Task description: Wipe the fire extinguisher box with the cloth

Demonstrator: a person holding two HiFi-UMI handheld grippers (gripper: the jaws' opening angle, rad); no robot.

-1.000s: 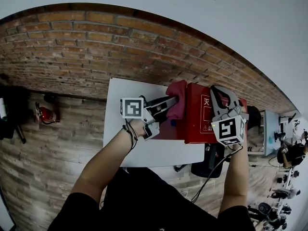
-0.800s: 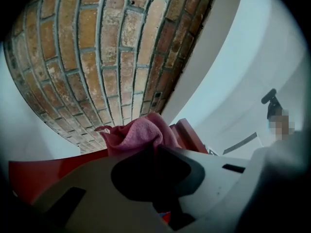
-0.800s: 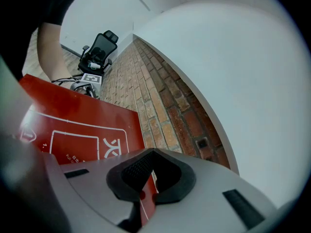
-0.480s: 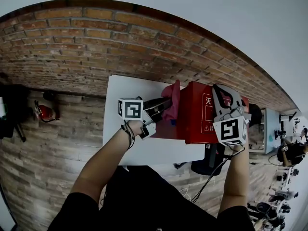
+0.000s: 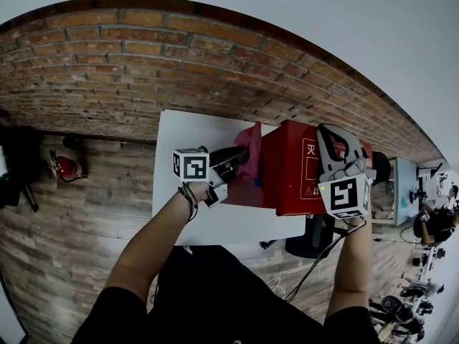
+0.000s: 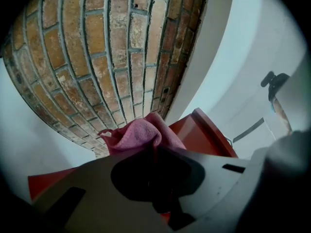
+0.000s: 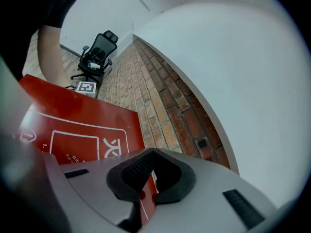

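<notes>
A brick wall [image 5: 143, 56] fills the upper half of the head view, with a white table [image 5: 179, 145] just below it. The red fire extinguisher box [image 5: 287, 174] sits on the table's 3 o'clock part, its lettered face toward the camera (white characters show in the right gripper view). The right gripper [image 5: 331, 136], at the box's 3 o'clock end, has its jaws closed on the thin red rim of the panel. The left gripper [image 5: 242, 158] reaches in from 8 o'clock, jaws narrowed and clamped on the bunched pink cloth [image 5: 251, 145], which lies against the box's 9 o'clock side.
</notes>
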